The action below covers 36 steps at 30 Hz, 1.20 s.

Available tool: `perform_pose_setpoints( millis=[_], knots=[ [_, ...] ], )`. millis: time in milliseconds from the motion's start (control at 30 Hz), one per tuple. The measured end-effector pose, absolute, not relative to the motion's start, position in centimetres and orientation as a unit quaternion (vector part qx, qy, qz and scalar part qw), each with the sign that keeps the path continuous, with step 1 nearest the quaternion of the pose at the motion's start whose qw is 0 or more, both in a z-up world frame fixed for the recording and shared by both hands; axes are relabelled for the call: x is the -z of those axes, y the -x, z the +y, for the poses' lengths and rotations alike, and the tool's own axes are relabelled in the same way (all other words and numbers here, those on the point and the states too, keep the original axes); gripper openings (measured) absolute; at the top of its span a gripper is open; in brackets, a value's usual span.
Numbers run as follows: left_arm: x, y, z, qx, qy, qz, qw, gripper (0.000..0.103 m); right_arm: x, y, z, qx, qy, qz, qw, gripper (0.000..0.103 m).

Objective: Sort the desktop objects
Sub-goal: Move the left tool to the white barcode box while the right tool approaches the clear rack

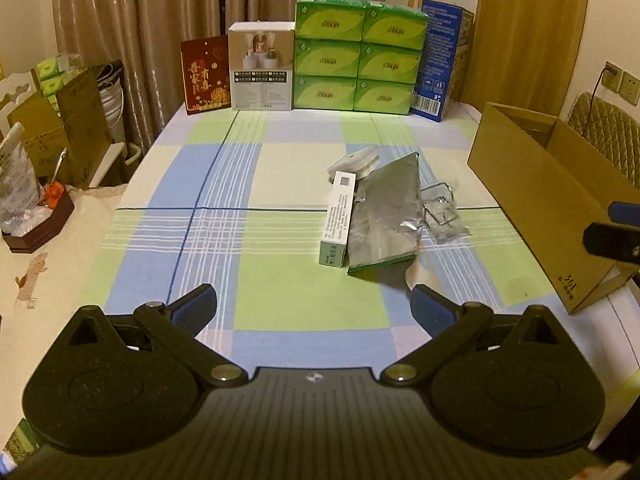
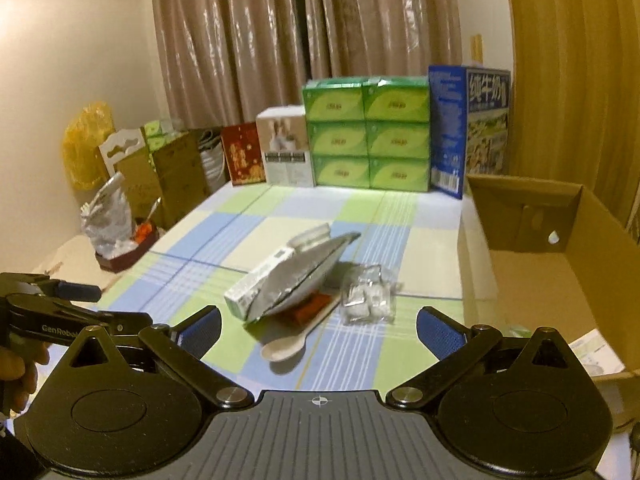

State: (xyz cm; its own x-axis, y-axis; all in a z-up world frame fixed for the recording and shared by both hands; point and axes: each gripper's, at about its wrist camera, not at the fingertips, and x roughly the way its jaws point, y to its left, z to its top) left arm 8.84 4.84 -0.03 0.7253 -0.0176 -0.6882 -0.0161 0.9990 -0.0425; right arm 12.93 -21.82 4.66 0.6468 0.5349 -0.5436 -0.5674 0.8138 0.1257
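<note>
In the left wrist view, the left tool (image 1: 314,308) hangs released, empty, over the checked surface (image 1: 208,184); the pile lies ahead and right: one slim carton (image 1: 338,220), long axis pointing away, one foil pouch (image 1: 386,220) touching it. In the right wrist view, the right tool (image 2: 318,330), likewise spread and empty, looks nearer: one spoon (image 2: 286,346), one clear packet (image 2: 368,300), one cardboard box (image 2: 560,280) to the right.

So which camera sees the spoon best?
The right wrist camera. It shows the pale spoon lying on the checked cloth, its bowl in the open and its handle running under the silver bag. In the left wrist camera the spoon is almost fully hidden behind the silver bag; only a pale bit peeks out near it.
</note>
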Motion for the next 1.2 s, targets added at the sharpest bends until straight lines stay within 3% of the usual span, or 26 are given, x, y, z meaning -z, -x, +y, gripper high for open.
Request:
perform_pose_setpoints(
  millis=[467,567,633,767,933,1000,1200],
  knots=[
    [3.7,-15.7,5.6,0.032,0.018,0.371,0.928,0.098,0.7,-20.8,-18.5,-0.265,0.070,0.317,0.908,0.101],
    [4.2,-17.5,5.9,0.046,0.014,0.370,0.928,0.091,2.1,-22.7,-17.7,-0.261,0.085,0.329,0.904,0.098],
    [4.5,-18.9,6.1,0.060,0.010,0.370,0.927,0.086,2.8,-23.7,-17.4,-0.262,0.083,0.340,0.899,0.090],
    [5.6,-21.4,6.4,0.079,0.011,0.383,0.920,0.074,3.7,-25.3,-16.8,-0.263,0.081,0.349,0.896,0.082],
    [7.4,-23.6,6.7,0.088,0.013,0.407,0.909,0.058,5.0,-26.8,-16.1,-0.263,0.089,0.362,0.890,0.075],
    [7.8,-24.1,6.7,0.088,0.015,0.413,0.906,0.047,5.5,-27.2,-16.0,-0.266,0.088,0.370,0.886,0.071],
    [8.5,-25.0,6.6,0.086,0.008,0.418,0.904,0.045,6.3,-28.2,-15.3,-0.273,0.085,0.378,0.881,0.064]
  ],
)
